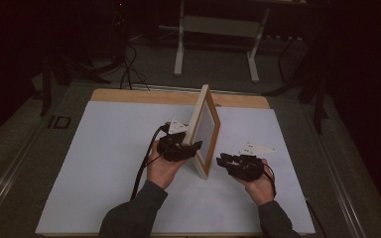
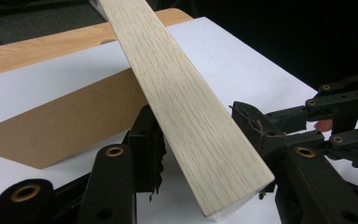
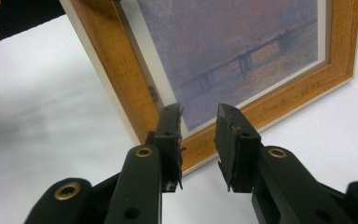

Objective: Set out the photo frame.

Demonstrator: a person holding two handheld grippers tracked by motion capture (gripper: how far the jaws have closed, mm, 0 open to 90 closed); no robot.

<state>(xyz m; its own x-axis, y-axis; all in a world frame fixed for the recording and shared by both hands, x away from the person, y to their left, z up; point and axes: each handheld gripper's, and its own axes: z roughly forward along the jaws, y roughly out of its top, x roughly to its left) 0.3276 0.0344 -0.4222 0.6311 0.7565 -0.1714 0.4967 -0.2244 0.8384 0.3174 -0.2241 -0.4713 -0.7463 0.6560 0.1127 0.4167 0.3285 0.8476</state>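
Observation:
A wooden picture frame [image 1: 206, 130] stands upright on edge in the middle of the white table top [image 1: 109, 158]. Its glass shows a hazy painting of a bridge [image 3: 233, 42]. My left gripper [image 1: 193, 146] is shut on the frame's near upright bar [image 2: 186, 107], one jaw on each side. A brown cardboard back stand [image 2: 65, 121] angles out behind the frame. My right gripper [image 3: 199, 116] is open, with nothing between its fingers. It points at the frame's front face near the lower corner, a short way off. From the left gripper view the right gripper [image 2: 345, 107] sits just beyond the frame.
The table's bare wooden strip [image 1: 144, 95] runs along the far edge. Beyond it on the dark floor stand white metal legs [image 1: 179, 49] and black cables [image 1: 129, 69]. White surface extends to the left of the frame and toward the near edge.

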